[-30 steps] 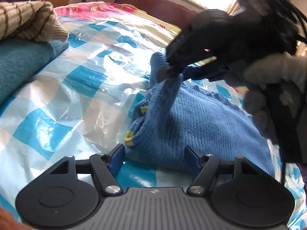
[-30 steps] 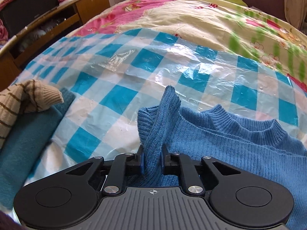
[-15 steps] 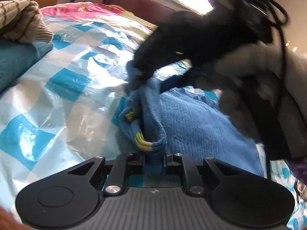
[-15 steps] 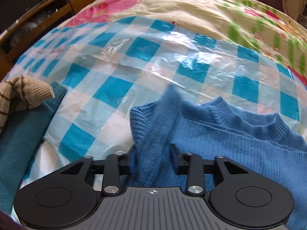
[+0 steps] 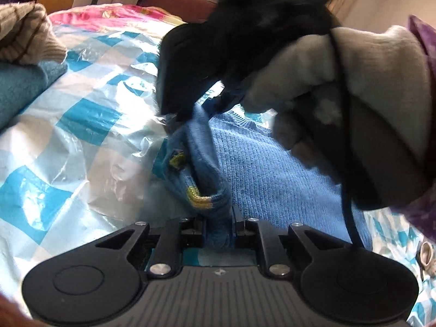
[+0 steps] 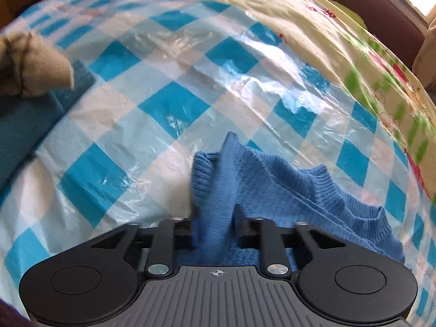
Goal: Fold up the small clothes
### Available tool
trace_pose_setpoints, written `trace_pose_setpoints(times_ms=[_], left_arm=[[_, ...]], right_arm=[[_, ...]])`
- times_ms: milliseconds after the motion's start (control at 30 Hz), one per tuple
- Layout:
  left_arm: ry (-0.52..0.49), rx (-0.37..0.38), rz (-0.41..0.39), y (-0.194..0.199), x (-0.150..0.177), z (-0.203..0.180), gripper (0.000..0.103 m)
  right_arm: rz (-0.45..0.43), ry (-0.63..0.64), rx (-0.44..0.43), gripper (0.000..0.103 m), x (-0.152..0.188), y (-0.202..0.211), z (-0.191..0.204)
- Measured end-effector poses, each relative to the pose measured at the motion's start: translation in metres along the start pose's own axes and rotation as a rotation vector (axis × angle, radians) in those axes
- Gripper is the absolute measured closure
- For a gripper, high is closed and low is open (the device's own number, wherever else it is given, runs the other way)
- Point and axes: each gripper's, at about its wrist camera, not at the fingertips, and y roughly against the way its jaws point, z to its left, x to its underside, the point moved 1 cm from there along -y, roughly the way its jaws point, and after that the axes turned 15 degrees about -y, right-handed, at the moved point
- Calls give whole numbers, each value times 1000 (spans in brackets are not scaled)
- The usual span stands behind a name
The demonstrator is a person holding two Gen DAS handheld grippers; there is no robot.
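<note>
Blue sweater (image 6: 286, 190) lies mid-bed on the checked plastic sheet (image 6: 174, 103); left claw (image 5: 218, 229) clamps its striped cuff, right claw (image 6: 215, 234) is closing on a bunched fold, which may slip.

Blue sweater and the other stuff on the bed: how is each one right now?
blue sweater: partly bunched, pinched at two spots.
left gripper: shut on the striped cuff.
right gripper: closing, sweater fold between its jaws.
teal garment: folded flat.
beige striped knit: lying on the teal garment.

A checked plastic sheet (image 6: 174, 106) covers the bed (image 6: 313, 21), carrying a blue sweater (image 6: 275, 188).
</note>
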Motion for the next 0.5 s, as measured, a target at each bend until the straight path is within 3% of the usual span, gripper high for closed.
trace_pose_setpoints(times_ms=[233,367,500], left_arm=[[-16,36,-14,11,-9,-25,84],[-64,102,-31,9,-31,-68,84],[-176,175,-28,-9,-46,-122,84]], right_arm=[[-85,-162,-172,91,5,51,-71],[-133,-280,-247,91,13,77,-135],[-172,-393,-282,91,27,95,-204]])
